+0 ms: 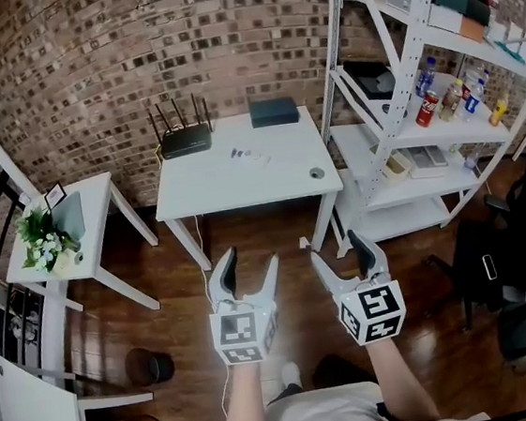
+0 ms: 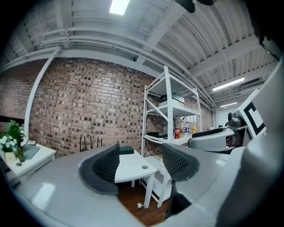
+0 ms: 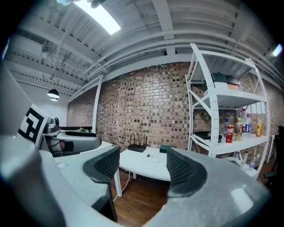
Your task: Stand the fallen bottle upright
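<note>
A small clear object (image 1: 250, 155) lies flat near the middle of the white table (image 1: 213, 184); it is too small to tell whether it is a bottle. It shows faintly on the tabletop in the right gripper view (image 3: 153, 158). My left gripper (image 1: 250, 258) and right gripper (image 1: 336, 246) hang side by side over the wood floor, short of the table's front edge. Both stand open with nothing between the jaws. The left gripper (image 2: 141, 162) looks toward the table's right corner, and the right gripper (image 3: 143, 165) looks across the tabletop.
A black router (image 1: 185, 138), a dark box (image 1: 274, 111) and a small round item (image 1: 316, 173) sit on the table. A white shelf (image 1: 480, 128) at the right holds several upright bottles (image 1: 429, 108). A side table with flowers (image 1: 45, 241) stands left; a dark bin (image 1: 149, 366) sits on the floor.
</note>
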Demonstrator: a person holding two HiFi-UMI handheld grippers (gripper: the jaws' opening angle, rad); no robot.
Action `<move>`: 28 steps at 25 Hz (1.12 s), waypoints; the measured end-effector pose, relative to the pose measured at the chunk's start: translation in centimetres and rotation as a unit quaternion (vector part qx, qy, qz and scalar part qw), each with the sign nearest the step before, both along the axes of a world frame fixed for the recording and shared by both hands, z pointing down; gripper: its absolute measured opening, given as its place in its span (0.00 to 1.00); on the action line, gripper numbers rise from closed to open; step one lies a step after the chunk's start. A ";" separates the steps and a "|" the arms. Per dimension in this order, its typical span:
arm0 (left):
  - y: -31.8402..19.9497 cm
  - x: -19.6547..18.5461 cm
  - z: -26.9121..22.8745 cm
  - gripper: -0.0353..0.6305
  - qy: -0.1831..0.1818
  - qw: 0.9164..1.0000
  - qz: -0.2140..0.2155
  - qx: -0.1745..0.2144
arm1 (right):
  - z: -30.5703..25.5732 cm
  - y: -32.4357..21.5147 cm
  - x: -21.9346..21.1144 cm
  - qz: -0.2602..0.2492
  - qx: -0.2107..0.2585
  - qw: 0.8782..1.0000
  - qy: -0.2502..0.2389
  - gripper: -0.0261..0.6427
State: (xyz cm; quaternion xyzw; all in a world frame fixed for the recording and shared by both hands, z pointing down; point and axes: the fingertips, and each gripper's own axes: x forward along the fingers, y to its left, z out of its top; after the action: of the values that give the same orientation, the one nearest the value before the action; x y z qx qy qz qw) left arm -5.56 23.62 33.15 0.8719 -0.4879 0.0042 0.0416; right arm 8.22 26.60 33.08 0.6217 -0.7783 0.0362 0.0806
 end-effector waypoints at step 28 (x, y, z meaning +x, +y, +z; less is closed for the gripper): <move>-31.0 1.2 5.0 0.52 -0.028 0.995 -0.046 -0.081 | 6.2 -35.2 0.0 -0.105 -0.066 0.989 -0.085 0.50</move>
State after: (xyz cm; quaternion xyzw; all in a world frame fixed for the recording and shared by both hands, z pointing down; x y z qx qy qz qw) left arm -4.33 -7.35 38.18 0.8418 -0.5264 0.0669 0.0988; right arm 8.25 -8.63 39.31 0.5240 -0.8394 0.1317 0.0588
